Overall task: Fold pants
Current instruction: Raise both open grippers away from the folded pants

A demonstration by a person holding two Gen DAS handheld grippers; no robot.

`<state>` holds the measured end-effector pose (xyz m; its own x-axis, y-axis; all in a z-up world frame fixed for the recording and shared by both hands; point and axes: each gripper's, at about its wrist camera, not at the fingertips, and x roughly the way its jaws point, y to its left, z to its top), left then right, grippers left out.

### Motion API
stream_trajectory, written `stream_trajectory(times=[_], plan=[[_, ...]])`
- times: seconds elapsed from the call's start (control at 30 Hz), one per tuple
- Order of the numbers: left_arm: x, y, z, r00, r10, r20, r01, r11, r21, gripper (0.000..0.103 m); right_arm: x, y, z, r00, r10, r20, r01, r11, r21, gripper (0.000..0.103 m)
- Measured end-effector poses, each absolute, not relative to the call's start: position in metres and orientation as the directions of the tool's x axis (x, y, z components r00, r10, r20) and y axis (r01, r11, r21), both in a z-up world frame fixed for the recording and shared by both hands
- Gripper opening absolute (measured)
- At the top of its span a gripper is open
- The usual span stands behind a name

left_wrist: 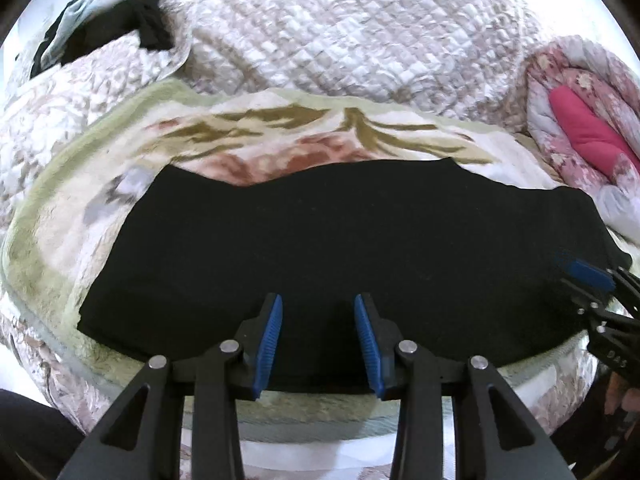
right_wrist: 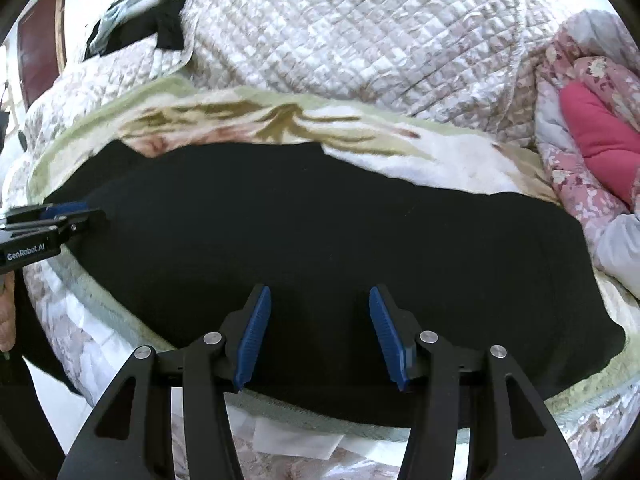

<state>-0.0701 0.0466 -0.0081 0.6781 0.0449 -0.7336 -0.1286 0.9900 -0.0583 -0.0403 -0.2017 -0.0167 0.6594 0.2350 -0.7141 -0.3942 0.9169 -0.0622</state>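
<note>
Black pants (left_wrist: 340, 248) lie flat in a wide folded band across a floral blanket (left_wrist: 280, 136) on the bed; they also show in the right wrist view (right_wrist: 320, 240). My left gripper (left_wrist: 319, 304) is open and empty, hovering over the pants' near edge. My right gripper (right_wrist: 320, 296) is open and empty, also over the near edge. The right gripper shows at the right side of the left wrist view (left_wrist: 584, 272), and the left gripper shows at the left edge of the right wrist view (right_wrist: 68, 214). Neither holds cloth.
A quilted beige bedspread (left_wrist: 340, 32) is bunched behind the blanket. A pink floral quilt with a red pillow (left_wrist: 588, 128) lies at the right. A heap of dark and pale clothes (left_wrist: 104, 20) sits at the far left.
</note>
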Motion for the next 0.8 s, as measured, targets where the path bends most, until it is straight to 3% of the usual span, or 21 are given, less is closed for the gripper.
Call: stream_trajectory(times=[0.17,0.37,0.8], plan=[[-0.071,0.052,-0.01,0.675,0.043,-0.737,-0.139,0.988,-0.07,0.041,-0.039,-0.203,-0.017,0.648,0.24,-0.722,-0.395,0.918,-0.049,0.052],[-0.084,0.085,-0.01,0.67,0.068,-0.739,-0.258,0.955,-0.147,0.041,-0.035,-0.212,-0.017,0.638,0.246,-0.729,-0.371,0.929,-0.012,0.052],[-0.098,0.086,-0.01,0.663,0.096,-0.742,-0.278,0.952,-0.125,0.041,-0.037,-0.209,-0.019,0.628,0.269,-0.73,-0.394,0.919,0.0,0.052]])
